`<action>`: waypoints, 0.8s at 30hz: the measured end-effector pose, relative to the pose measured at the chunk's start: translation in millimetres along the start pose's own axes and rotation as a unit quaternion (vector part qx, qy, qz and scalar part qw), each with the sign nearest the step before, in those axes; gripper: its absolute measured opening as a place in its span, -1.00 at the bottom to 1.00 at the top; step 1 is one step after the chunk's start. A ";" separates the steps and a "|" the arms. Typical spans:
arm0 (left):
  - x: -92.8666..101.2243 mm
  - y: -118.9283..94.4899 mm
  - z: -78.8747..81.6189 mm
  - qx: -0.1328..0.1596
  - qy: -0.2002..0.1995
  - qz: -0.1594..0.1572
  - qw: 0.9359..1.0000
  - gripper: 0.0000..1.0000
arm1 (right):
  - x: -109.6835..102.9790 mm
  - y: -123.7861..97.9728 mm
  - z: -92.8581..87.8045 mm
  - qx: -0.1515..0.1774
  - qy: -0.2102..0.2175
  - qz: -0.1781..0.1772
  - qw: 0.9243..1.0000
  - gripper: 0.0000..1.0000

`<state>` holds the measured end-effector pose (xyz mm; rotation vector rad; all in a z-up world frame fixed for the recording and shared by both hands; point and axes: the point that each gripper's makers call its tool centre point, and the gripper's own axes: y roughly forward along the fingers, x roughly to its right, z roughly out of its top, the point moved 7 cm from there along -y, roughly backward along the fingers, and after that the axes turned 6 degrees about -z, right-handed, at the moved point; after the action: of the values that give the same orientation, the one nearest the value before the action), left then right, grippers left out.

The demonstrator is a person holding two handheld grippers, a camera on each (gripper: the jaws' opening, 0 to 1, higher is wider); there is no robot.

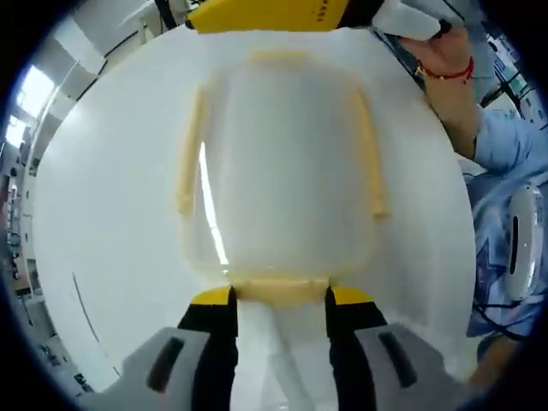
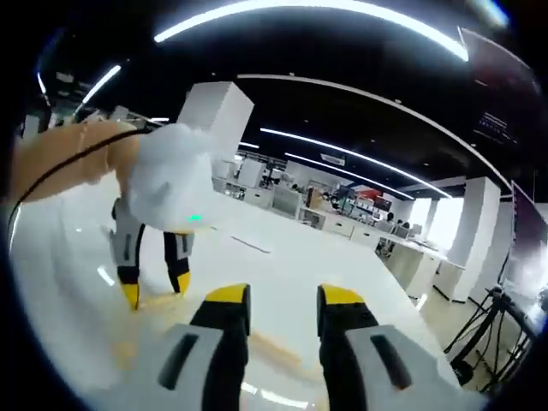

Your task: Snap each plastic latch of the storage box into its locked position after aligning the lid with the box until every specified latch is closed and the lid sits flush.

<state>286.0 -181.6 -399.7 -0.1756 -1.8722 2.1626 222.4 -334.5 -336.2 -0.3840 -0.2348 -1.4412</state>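
Jaws of the left gripper (image 1: 280, 318), black with yellow tips and grey housings, rise from the bottom of the left gripper view and stand spread apart, one to each side of the near pale-yellow plastic latch (image 1: 280, 291) of the storage box; whether they press on it cannot be told. Beyond the latch lies the translucent, frosted plastic storage box (image 1: 282, 171), a rounded rectangle with its clear lid (image 1: 287, 145) on top and soft glare across its smooth surface. Slim pale-yellow latches run along its left side (image 1: 190, 154) and right side (image 1: 371, 154), and another sits at the far end (image 1: 281, 58). The box rests on a glossy white table (image 1: 111, 223). Past the far end shows a yellow part of the right gripper (image 1: 265, 13), and at the upper right a person's hand (image 1: 445, 64) with a red string bracelet (image 1: 447, 72) and a light blue sleeve (image 1: 505, 150).

In the right gripper view, the right gripper's (image 2: 282, 304) yellow-tipped black jaws stand apart with nothing between them, over the pale box edge (image 2: 265, 347). Farther left, the left gripper (image 2: 154, 282) points its yellow tips down at the box, beneath a white rounded housing (image 2: 171, 188) held by a hand (image 2: 60, 167). Behind stretches an office hall with white desks (image 2: 342, 224) and long ceiling light strips (image 2: 325, 8).
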 end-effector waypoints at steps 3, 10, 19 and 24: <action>0.5 0.4 0.3 -0.007 0.001 0.000 1.000 -0.20 | 5.7 -0.3 -5.6 -0.026 -0.036 0.029 0.999 -0.40; 0.8 0.1 -1.0 -0.015 0.002 0.000 1.000 -0.20 | 17.5 -9.0 -20.3 -0.062 -0.104 0.104 0.987 -0.40; 1.5 -0.4 -2.8 -0.016 0.003 -0.001 1.000 -0.20 | 35.1 -21.4 -39.6 -0.110 -0.134 0.209 0.962 -0.38; 2.1 -0.5 -3.3 -0.012 0.003 -0.001 1.000 -0.20 | 38.5 -27.3 -50.6 -0.137 -0.158 0.244 0.947 -0.32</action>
<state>284.9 -177.9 -399.5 -0.1839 -1.8951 2.1368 196.4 -392.0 -364.7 -0.8424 -0.1793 -0.9157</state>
